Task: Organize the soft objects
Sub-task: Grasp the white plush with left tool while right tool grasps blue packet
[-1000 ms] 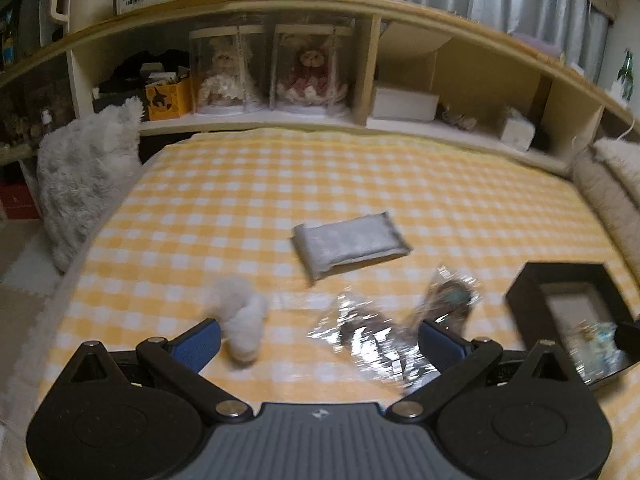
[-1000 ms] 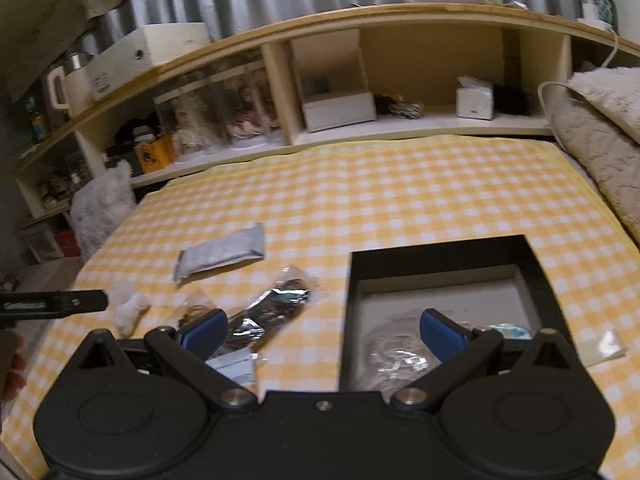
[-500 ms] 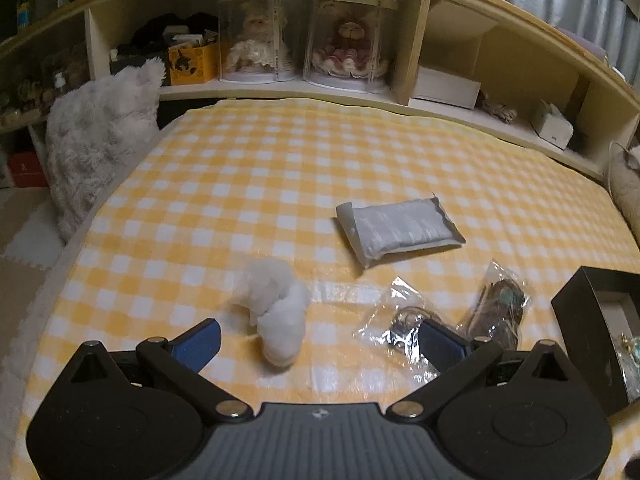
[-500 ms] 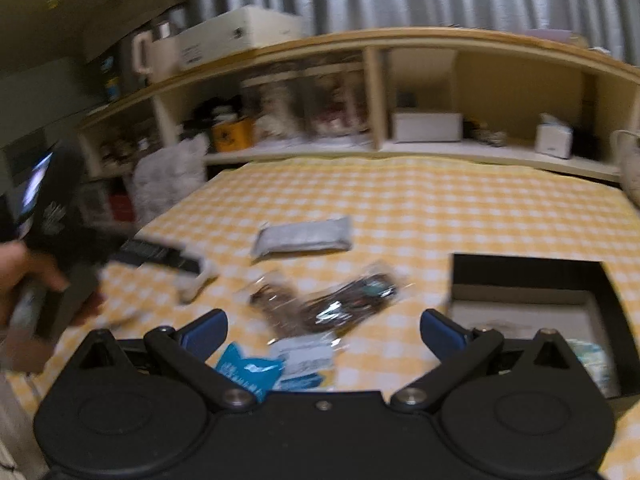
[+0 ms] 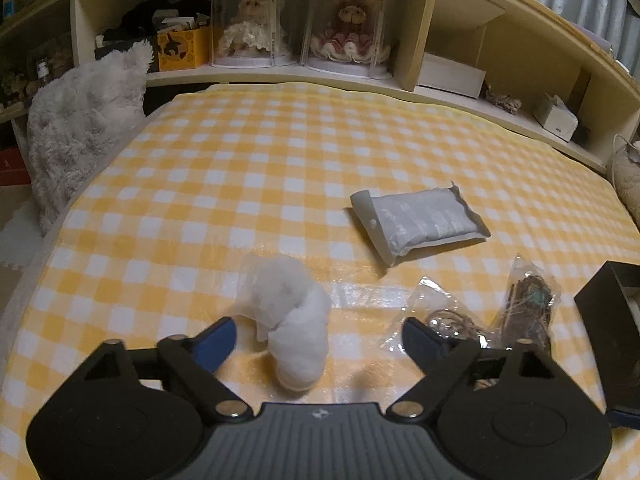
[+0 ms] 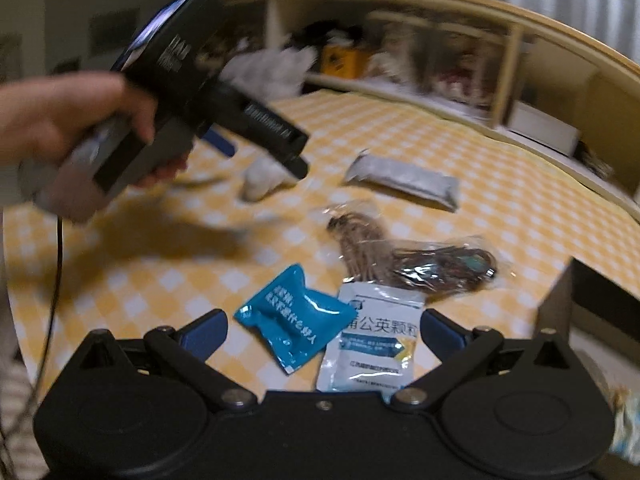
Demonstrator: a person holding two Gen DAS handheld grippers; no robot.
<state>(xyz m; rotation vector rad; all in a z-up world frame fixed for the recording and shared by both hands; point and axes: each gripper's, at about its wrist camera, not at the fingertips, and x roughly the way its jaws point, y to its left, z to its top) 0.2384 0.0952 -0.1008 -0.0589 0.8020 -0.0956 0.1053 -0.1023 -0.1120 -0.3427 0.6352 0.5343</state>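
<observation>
A white cotton wad lies on the yellow checked bedspread, between the open fingers of my left gripper; it also shows in the right wrist view. A grey padded pouch lies behind it to the right. Two clear bags of dark cords lie further right. My right gripper is open and empty above a blue sachet and a white sachet. The left gripper body and the hand holding it show in the right wrist view.
A black open box stands at the right edge of the bed. A fluffy grey cushion leans at the bed's left side. A wooden shelf with two dolls in clear cases runs behind the bed.
My left gripper has moved left and closer, so the cotton wad now sits between its fingers. My right gripper has swung left from the black box to the two sachets.
</observation>
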